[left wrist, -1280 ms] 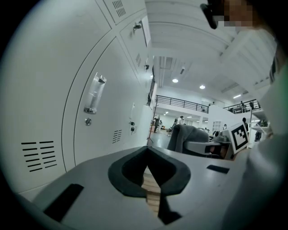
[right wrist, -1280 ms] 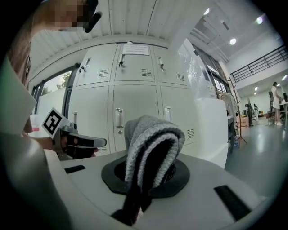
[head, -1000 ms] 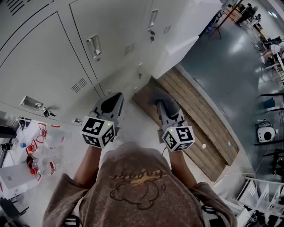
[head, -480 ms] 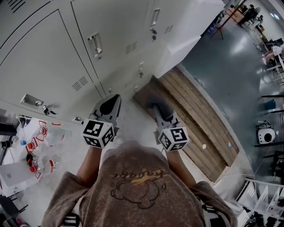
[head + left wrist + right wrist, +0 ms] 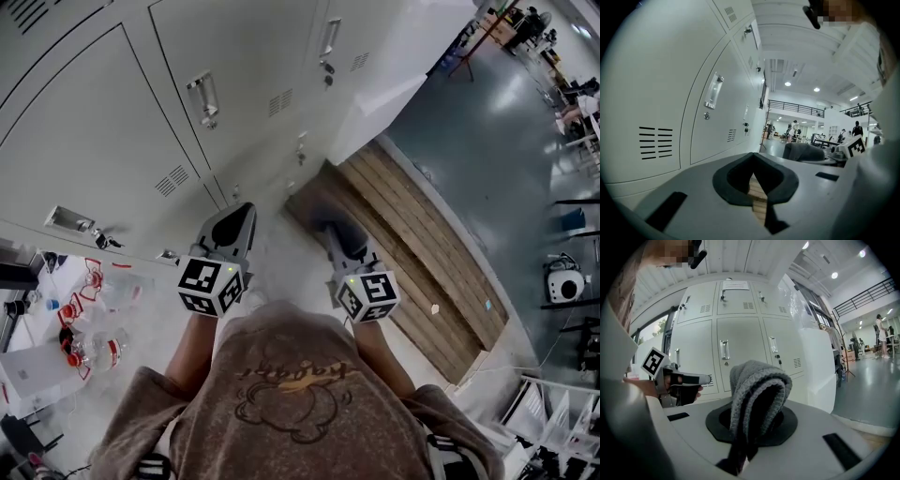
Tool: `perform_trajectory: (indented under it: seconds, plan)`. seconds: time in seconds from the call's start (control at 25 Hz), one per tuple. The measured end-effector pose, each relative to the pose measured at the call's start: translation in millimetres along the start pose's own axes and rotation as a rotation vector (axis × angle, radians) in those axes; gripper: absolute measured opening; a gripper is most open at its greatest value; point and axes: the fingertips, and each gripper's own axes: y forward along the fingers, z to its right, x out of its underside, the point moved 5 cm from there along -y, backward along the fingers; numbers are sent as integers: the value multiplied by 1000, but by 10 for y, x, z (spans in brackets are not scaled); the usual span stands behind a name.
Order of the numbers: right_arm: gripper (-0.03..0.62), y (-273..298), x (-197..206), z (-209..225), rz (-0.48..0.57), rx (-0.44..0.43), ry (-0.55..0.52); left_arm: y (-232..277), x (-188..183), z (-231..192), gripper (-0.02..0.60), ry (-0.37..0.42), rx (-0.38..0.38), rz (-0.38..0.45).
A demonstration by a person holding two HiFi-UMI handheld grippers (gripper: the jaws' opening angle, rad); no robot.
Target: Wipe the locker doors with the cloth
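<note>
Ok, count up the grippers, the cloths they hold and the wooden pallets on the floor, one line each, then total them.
Grippers: 2, the left gripper and the right gripper
Cloths: 1, a grey cloth in the right gripper's jaws
Wooden pallets: 1, the wooden pallet
Total: 4

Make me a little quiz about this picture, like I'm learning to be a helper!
1. True or false: the left gripper holds the cloth.
2. What colour is the cloth? A red, B grey, C yellow.
3. Fill the gap: the wooden pallet lies on the ____.

Key: 1 false, its fingers are shut on nothing. 2 B. 3 floor.
</note>
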Motion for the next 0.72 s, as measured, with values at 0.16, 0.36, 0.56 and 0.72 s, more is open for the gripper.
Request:
perform_trajectory:
  seconds: [0.16, 0.36, 0.56, 0.72]
  plan:
    - [37, 61, -5, -26, -3, -8, 7, -14, -1, -37, -2, 3, -4, -6]
    - [37, 112, -33, -61, 1, -18, 10, -58, -5, -74, -2, 10, -5, -14]
    - [37, 125, -32, -77, -1, -21, 15, -91, -15, -97, -2, -4, -5, -16]
    - [37, 152, -20, -92, -2, -26, 17, -108, -38, -114, -2, -6, -4, -9]
